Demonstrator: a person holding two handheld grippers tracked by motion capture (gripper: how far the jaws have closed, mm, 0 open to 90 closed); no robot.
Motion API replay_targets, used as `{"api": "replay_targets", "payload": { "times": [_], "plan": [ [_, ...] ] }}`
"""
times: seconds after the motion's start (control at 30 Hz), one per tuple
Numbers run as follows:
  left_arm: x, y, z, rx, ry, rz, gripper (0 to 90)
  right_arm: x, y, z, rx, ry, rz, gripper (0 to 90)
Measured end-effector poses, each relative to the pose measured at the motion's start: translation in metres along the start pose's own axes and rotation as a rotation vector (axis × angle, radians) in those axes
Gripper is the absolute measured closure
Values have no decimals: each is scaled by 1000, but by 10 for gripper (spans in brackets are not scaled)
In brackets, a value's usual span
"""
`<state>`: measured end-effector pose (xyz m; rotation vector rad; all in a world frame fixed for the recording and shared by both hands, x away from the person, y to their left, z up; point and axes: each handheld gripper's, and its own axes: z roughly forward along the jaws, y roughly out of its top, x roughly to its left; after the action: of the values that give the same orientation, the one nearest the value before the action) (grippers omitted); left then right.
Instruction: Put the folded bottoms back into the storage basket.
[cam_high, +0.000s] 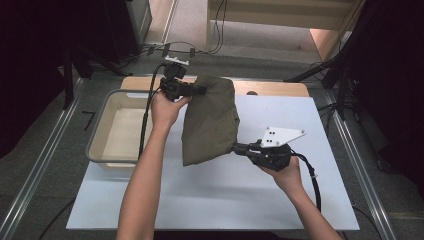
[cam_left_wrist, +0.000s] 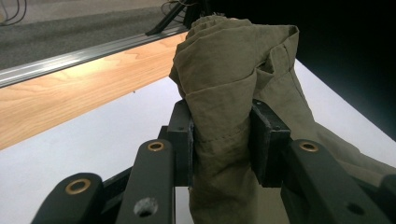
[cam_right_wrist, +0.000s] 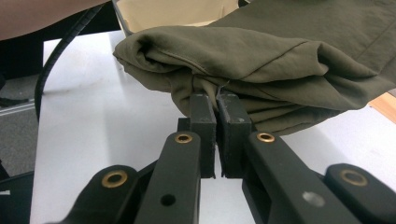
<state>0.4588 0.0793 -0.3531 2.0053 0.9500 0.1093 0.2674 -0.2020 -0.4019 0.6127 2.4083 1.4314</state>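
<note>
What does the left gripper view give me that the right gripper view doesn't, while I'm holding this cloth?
Left gripper view alone: a light wooden strip along the white table's far edge, and the left gripper with its jaws shut on a thick bunch of fabric. Right gripper view alone: the beige plastic bin, a forearm, and the right gripper pinching a thin fold. Both: the folded olive-green cloth and the white table top.

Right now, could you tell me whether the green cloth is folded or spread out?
Folded: the green cloth hangs doubled in layers between the left gripper and right gripper, clear of the tub.
</note>
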Motion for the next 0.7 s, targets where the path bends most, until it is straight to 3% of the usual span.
{"api": "replay_targets", "payload": {
  "times": [0.7],
  "plan": [
    [12, -3, -24, 11, 46, 7, 664, 8, 17, 21, -5, 26, -24, 844]
  ]
}}
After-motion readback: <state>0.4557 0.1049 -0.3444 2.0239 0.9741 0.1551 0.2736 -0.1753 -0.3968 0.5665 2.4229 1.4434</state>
